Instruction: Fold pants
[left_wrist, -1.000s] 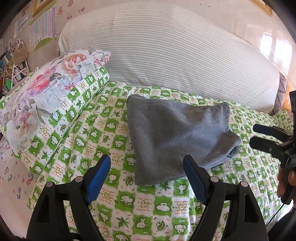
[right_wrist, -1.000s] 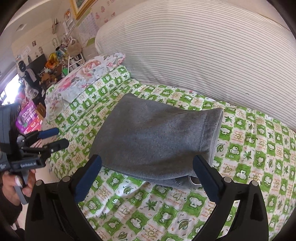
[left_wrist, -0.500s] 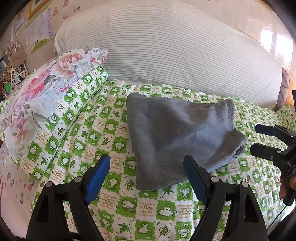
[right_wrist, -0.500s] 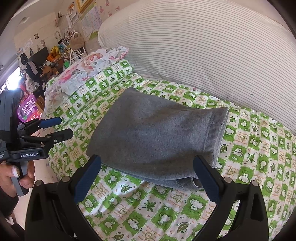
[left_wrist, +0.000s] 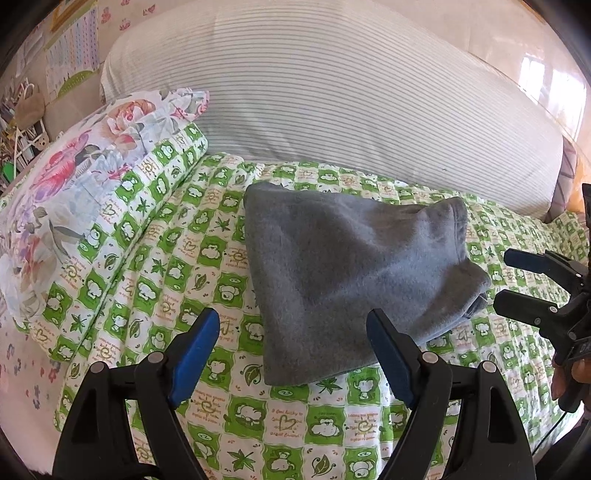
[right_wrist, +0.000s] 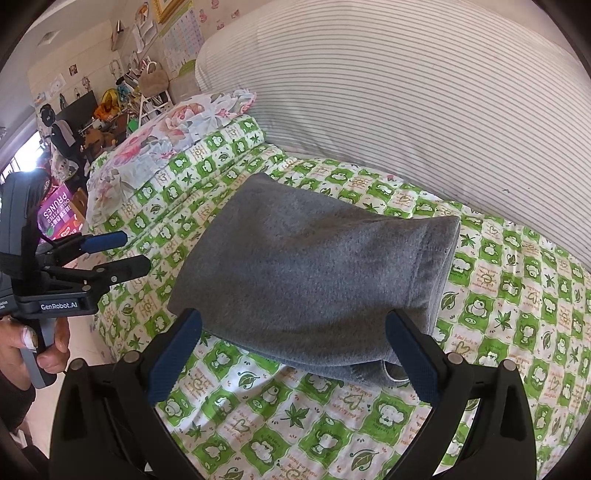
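Observation:
The grey fleece pants (left_wrist: 351, 273) lie folded into a compact stack on the green-and-white patterned bed cover (left_wrist: 155, 266); they also show in the right wrist view (right_wrist: 314, 266). My left gripper (left_wrist: 293, 350) is open and empty, just short of the stack's near left corner. My right gripper (right_wrist: 293, 354) is open and empty, at the stack's near edge. Each gripper shows in the other's view, the right one (left_wrist: 517, 277) at the right of the stack, the left one (right_wrist: 129, 251) at the left. Both are clear of the cloth.
A big striped pillow (left_wrist: 332, 96) lies behind the pants. A floral pillow (left_wrist: 74, 173) sits at the left on a folded patterned cover. The bed's left edge drops to the floor (left_wrist: 22, 369). Shelves and clutter (right_wrist: 110, 103) stand beyond the bed.
Both grippers have drifted slightly around the pants, staying open. The pants have not moved on the bed.

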